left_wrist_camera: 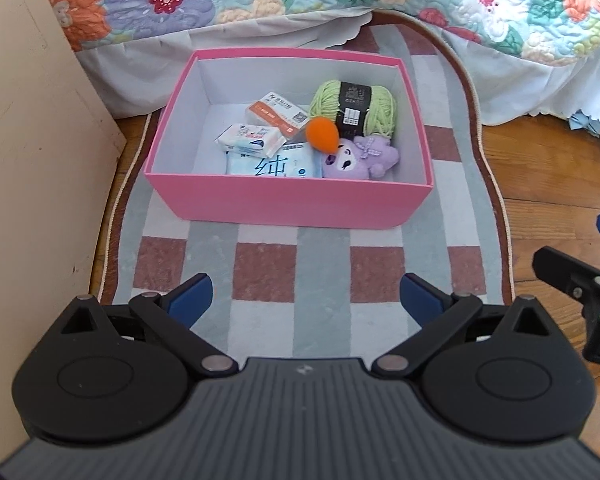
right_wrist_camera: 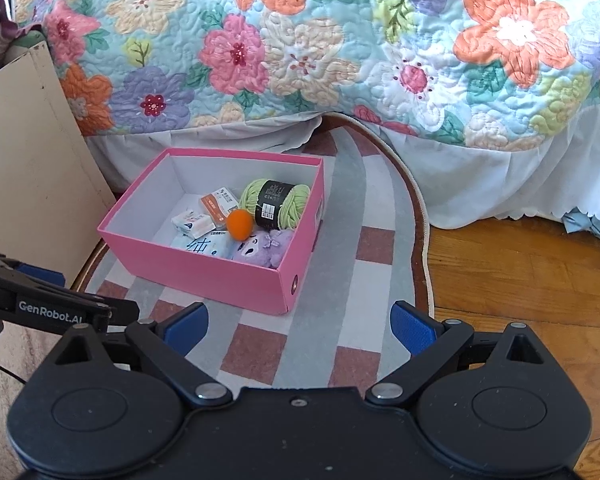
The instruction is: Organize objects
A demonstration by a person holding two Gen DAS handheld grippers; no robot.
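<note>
A pink box (left_wrist_camera: 288,200) (right_wrist_camera: 204,276) stands open on the checked rug. Inside lie green yarn (left_wrist_camera: 354,108) (right_wrist_camera: 276,200), an orange ball (left_wrist_camera: 322,134) (right_wrist_camera: 240,224), a purple plush toy (left_wrist_camera: 358,158) (right_wrist_camera: 266,250), tissue packs (left_wrist_camera: 272,166) (right_wrist_camera: 202,246) and an orange-and-white packet (left_wrist_camera: 278,114) (right_wrist_camera: 220,206). My left gripper (left_wrist_camera: 306,300) is open and empty, in front of the box. My right gripper (right_wrist_camera: 300,326) is open and empty, in front of the box's right corner. The right gripper shows at the left wrist view's right edge (left_wrist_camera: 580,284).
The rug (left_wrist_camera: 292,264) (right_wrist_camera: 364,276) lies on a wooden floor (right_wrist_camera: 520,272). A bed with a floral quilt (right_wrist_camera: 340,40) stands behind the box. A beige cabinet (left_wrist_camera: 32,160) (right_wrist_camera: 32,168) stands to the left. The left gripper's arm (right_wrist_camera: 52,308) crosses the right wrist view's left edge.
</note>
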